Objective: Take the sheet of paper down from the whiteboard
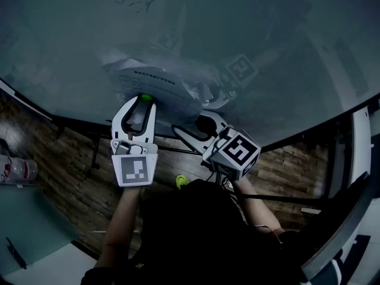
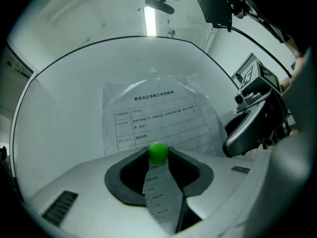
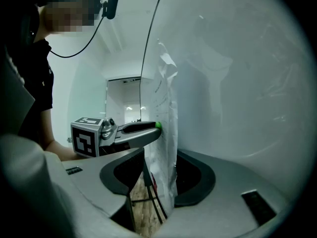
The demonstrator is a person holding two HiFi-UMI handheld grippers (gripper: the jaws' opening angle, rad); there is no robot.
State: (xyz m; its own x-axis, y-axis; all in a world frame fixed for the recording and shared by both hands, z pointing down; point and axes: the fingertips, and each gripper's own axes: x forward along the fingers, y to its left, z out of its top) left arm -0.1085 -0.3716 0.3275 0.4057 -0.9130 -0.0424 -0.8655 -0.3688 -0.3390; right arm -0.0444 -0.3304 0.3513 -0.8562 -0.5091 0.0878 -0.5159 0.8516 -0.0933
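A printed sheet of paper (image 1: 155, 83) hangs on the whiteboard (image 1: 249, 28), pinned by a round green magnet (image 1: 144, 98). My left gripper (image 1: 144, 102) points at the board and is shut on that magnet (image 2: 158, 152), with the sheet (image 2: 158, 118) flat behind it. My right gripper (image 1: 199, 108) comes in from the right along the board. It is shut on the sheet's right edge (image 3: 166, 133), which stands off the board (image 3: 237, 83) and looks creased there. The left gripper (image 3: 141, 129) and the magnet (image 3: 158, 125) also show in the right gripper view.
Below the whiteboard run its dark lower edge and stand bars (image 1: 89, 136) over a wood-pattern floor (image 1: 65, 177). A plastic bottle (image 1: 16, 171) lies at the far left beside a grey surface (image 1: 29, 224). A small yellow-green thing (image 1: 181, 181) lies on the floor.
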